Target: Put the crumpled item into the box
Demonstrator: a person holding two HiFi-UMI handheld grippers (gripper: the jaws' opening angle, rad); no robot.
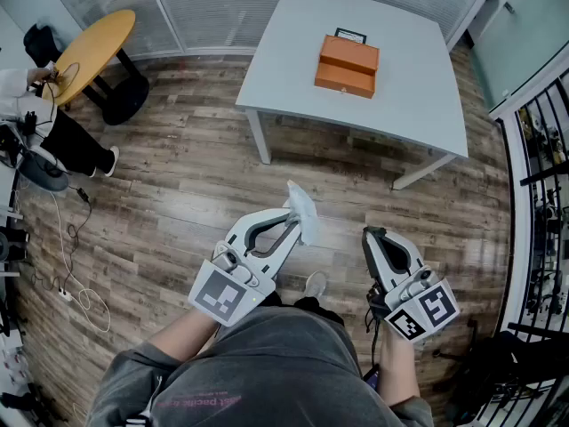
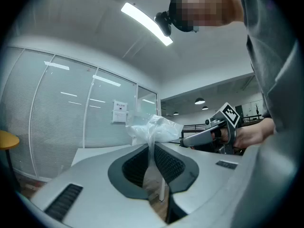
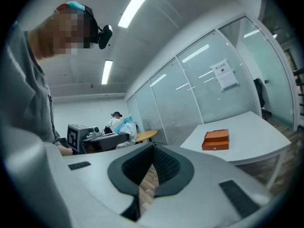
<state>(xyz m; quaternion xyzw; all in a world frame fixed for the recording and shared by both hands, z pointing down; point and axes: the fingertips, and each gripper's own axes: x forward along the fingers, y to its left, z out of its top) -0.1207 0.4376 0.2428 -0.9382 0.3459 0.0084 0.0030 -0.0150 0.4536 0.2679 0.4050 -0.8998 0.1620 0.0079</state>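
Crumpled item [image 1: 302, 210] held aloft, box [image 1: 347, 65] well ahead on table [image 1: 418, 87].
Left gripper [image 1: 298, 225] pinches it at the tips, likely for a clean drop; right gripper [image 1: 372, 234] closed, empty.

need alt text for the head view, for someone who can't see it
Seen from above, the left gripper holds a crumpled white item over a wood floor; the right gripper beside it is shut and empty. Ahead, an orange box sits on a white table, with a round yellow table at far left.
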